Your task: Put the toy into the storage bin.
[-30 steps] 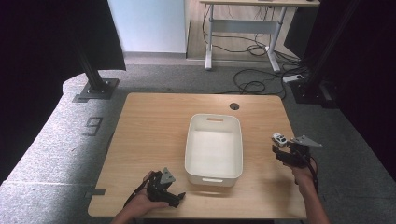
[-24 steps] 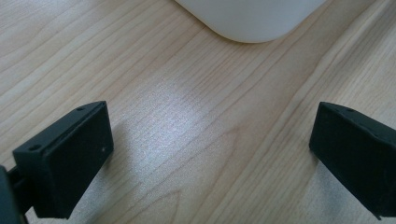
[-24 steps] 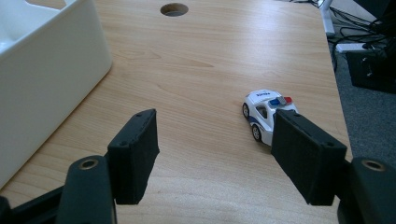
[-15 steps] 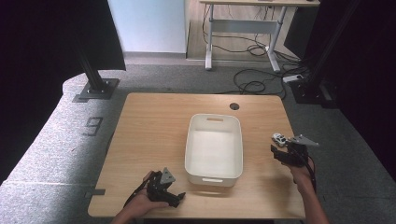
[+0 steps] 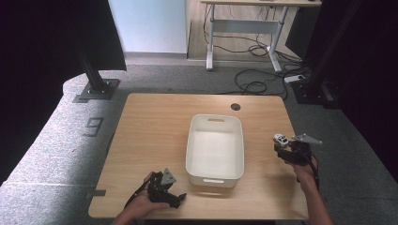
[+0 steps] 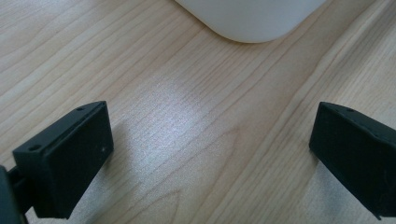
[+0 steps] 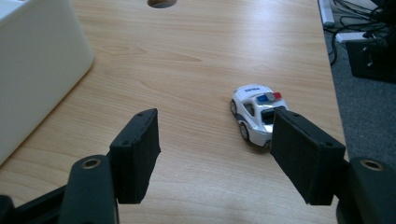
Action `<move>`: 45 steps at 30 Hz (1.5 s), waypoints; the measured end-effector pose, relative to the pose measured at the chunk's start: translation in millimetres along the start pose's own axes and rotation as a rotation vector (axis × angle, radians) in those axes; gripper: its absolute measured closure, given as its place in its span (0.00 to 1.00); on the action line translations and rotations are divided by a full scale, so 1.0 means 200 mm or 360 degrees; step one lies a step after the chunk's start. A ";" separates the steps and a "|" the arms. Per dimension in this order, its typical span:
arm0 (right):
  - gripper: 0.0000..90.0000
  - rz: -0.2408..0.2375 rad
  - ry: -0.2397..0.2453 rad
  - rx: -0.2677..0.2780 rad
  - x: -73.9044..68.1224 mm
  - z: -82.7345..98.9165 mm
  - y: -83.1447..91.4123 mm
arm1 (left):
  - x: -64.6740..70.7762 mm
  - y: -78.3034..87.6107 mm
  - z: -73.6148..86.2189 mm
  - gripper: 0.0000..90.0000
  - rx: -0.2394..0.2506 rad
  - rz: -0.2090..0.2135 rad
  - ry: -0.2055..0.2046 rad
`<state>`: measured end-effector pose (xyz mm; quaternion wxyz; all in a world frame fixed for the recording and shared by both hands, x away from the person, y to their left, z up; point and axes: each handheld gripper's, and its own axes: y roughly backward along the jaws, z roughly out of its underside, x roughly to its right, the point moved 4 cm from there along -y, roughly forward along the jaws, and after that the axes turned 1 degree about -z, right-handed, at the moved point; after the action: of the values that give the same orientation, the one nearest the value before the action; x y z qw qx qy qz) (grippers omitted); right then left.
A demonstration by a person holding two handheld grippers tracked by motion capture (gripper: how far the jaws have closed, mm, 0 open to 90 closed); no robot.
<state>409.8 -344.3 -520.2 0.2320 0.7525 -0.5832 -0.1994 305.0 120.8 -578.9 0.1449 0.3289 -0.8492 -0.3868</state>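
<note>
Toy police car (image 7: 254, 114) by the table's right edge.
Right gripper (image 7: 215, 156) gapes just short of it; left gripper (image 6: 210, 154) gapes over bare wood.

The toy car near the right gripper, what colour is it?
The toy car is white with blue and red roof lights, clearest in the right gripper view.

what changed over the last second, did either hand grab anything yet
Hardly anything. The right tongs edged slightly nearer the toy police car at the table's right edge; their jaws stand open with the car just ahead by the right jaw, not gripped. Nothing was taken hold of or let go. The left tongs stayed open over bare wood near the white bin, which stayed where it was, and so did the car.
</note>
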 end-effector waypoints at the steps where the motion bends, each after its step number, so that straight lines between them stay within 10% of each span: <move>1: 0.36 0.0004 -0.0006 -0.0004 0.01 0.00 0.00 | 0.00 0.00 0.00 0.00 0.0000 0.0000 0.0000; 45: 0.36 0.0083 -0.0023 -0.0073 0.10 0.01 -0.10 | 0.00 0.00 0.00 0.00 0.0000 -0.0004 0.0003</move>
<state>428.4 -360.1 -534.3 0.2501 0.7301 -0.5995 -0.2121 304.9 120.7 -578.9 0.1451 0.3303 -0.8488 -0.3866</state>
